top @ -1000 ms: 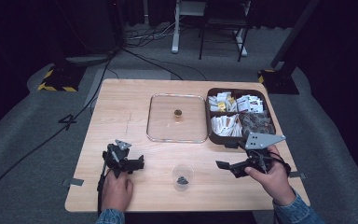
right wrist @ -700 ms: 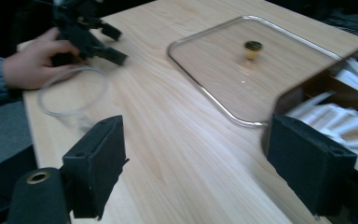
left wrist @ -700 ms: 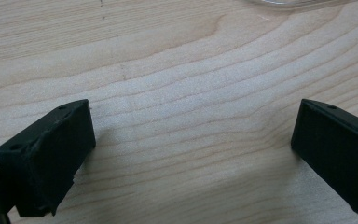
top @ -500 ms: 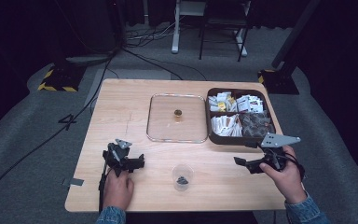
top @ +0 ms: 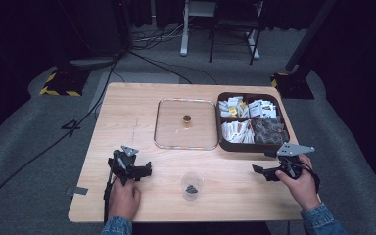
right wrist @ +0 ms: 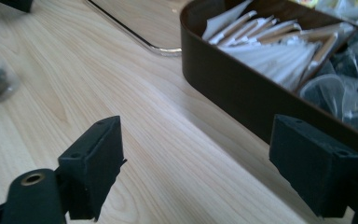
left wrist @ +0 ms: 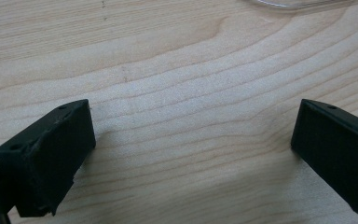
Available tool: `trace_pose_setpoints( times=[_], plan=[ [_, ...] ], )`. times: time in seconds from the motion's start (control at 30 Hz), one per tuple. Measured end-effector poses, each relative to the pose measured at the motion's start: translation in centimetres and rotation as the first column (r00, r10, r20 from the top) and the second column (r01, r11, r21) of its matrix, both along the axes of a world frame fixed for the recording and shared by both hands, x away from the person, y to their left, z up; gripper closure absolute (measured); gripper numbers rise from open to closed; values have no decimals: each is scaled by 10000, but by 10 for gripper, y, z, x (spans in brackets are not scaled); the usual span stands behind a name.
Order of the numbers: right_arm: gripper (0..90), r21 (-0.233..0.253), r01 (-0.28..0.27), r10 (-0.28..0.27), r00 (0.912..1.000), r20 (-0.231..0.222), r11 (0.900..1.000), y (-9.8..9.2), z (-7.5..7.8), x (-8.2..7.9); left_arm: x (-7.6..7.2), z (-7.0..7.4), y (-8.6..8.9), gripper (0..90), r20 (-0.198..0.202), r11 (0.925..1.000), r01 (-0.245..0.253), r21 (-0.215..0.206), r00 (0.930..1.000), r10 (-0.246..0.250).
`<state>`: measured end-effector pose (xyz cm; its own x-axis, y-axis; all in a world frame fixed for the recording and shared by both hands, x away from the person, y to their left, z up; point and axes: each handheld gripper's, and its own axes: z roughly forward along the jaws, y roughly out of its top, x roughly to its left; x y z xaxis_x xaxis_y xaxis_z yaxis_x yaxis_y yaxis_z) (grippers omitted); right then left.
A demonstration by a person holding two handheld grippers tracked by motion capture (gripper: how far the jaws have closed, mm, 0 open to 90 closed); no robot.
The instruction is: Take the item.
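Pulling away from the middle of the table, the right gripper (top: 263,172) now sits far over at the right edge, just near of the brown box (top: 225,139), where 1 second ago it stood closer to the clear cup (top: 192,185). Its left-hand partner, the left gripper (top: 144,171), has not budged from its spot near the table's near-left corner.

Both claws are spread wide with nothing between them: the left gripper view has bare wood grain in the gap, and the right gripper view looks across plain tabletop toward the box wall (right wrist: 242,88).

The cup stands alone near the near edge, roughly midway between the 2 hands, with a small dark clump in its bottom. Beyond it lies the clear square lid (top: 186,124) with its little brass knob (top: 187,119), flat on the table and just left of the box.

My guess is the right hand is lining up on the box to fetch a sachet (right wrist: 261,51). To do that well it should rise over the rim first, come down on 1 packet rather than a bundle, and close gently so the paper does not crumple; the netted bags (right wrist: 340,93) in the near-right compartment look flimsy.

Printing on the packets is too small to read. A "4" (top: 71,128) is marked on the floor left of the table.
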<state>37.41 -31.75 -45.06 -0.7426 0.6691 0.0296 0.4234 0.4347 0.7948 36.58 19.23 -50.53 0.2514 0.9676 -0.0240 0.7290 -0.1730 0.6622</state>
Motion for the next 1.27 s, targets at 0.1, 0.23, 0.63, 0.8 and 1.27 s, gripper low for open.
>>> trace_pose_setpoints(
  times=[0.1, 0.23, 0.63, 0.8, 1.27],
  plan=[
    [177, -47, 113, -113, 9999, -111, 9999, -3, -9, 2, 0, 0, 0, 0, 1, 10000, -1, -1, 10000, 1],
    [171, -63, 227, -229, 9994, -269, 9997, -5, -21, 2, 0, 0, 0, 0, -4, 10000, 2, 1, 10000, -2],
    [168, -59, 742, -744, 9957, -553, 9972, -1, -45, -3, 0, 0, 0, 0, 0, 10000, 1, -1, 10000, -1],
    [163, -518, 797, -828, 9947, -608, 9955, 1, -53, -4, 0, 0, 0, 0, 0, 10000, 0, 1, 10000, 0],
    [135, -933, 478, -518, 9978, -408, 9945, 3, -54, -5, 0, 0, 0, 0, 9, 10000, -3, -1, 10000, 3]
  ],
)
